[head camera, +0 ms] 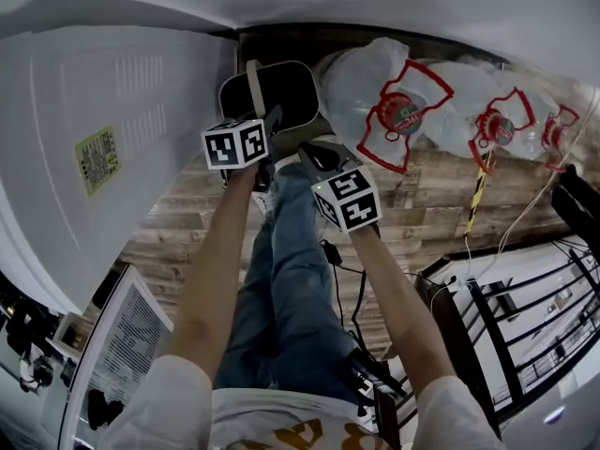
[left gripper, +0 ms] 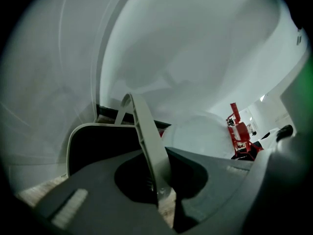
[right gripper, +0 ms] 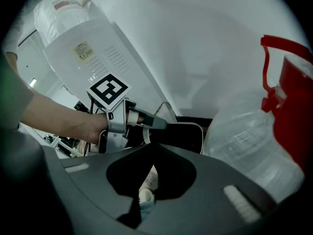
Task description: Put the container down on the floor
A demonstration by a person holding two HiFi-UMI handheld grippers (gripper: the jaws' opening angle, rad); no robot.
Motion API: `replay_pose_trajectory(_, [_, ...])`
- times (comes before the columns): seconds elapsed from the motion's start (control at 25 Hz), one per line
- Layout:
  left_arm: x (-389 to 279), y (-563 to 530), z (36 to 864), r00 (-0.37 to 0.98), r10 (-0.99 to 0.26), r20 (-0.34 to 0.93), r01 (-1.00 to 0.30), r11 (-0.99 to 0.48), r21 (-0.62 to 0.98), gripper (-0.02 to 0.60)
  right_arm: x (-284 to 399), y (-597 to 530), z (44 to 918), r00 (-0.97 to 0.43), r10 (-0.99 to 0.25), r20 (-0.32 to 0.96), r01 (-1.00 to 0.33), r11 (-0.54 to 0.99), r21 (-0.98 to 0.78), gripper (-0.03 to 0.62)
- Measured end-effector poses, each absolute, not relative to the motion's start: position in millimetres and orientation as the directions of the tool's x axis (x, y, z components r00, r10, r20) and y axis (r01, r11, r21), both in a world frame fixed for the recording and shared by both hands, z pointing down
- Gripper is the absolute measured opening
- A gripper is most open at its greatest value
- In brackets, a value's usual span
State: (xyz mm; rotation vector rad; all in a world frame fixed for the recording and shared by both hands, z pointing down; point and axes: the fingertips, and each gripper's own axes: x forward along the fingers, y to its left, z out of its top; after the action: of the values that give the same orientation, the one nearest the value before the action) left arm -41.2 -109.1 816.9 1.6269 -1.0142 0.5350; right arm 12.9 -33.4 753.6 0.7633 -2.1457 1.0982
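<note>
Left gripper view has your left hand-held gripper (left gripper: 155, 155) with its jaws closed onto the pale handle (left gripper: 142, 126) of the container (left gripper: 98, 146). The strap runs up between the two jaws, slightly tilted, and each jaw presses on one face of it. The dark bin with its pale rim lies just beyond and below the jaws, its open mouth turned towards the camera.

In the head view the container is ahead of your feet, close to the foot of the wall. It sits between the white appliance (head camera: 94, 157) on your left and the water jugs (head camera: 394, 111) with red handles on your right. The handle crosses the mouth front to back, along the line of your left forearm, so the bin's weight is under that hand alone.

I cannot tell whether its base is already touching the wooden floor (head camera: 422, 214), because the bin's own body hides the underside.

Your right hand-held gripper (right gripper: 152, 143) has its jaws brought together with nothing between them. Only your trouser leg and a shoe show through the gap behind the tips. It hovers just beside the left one, on the jug side and a little nearer to you, and it touches neither handle nor rim.

The coming move looks to belong to the left hand: straight down in the gap between appliance and jugs, which is narrow on both sides.
</note>
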Motion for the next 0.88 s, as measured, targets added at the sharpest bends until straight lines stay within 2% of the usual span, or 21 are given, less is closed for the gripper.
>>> replay_pose_trajectory(0.24, [-45,-121,841,0.495,-0.37,0.786,-0.855,-0.047,0.517,0.025,11,-42,773,-0.647,-0.206,0.734,-0.717,0.491,-0.495,0.026])
replay_pose_trajectory(0.56, [-54,-111,877,0.452,-0.333,0.827,-0.881,-0.018,0.474,0.025,14,-26,783,-0.663,-0.162,0.731,-0.702,0.474,-0.532,0.026])
replay_pose_trajectory(0.88, [-62,-115,872,0.428,-0.37,0.825,-0.893,-0.031,0.449,0.025,6,-21,782,-0.677,-0.157,0.719,-0.69,0.473,-0.547,0.026])
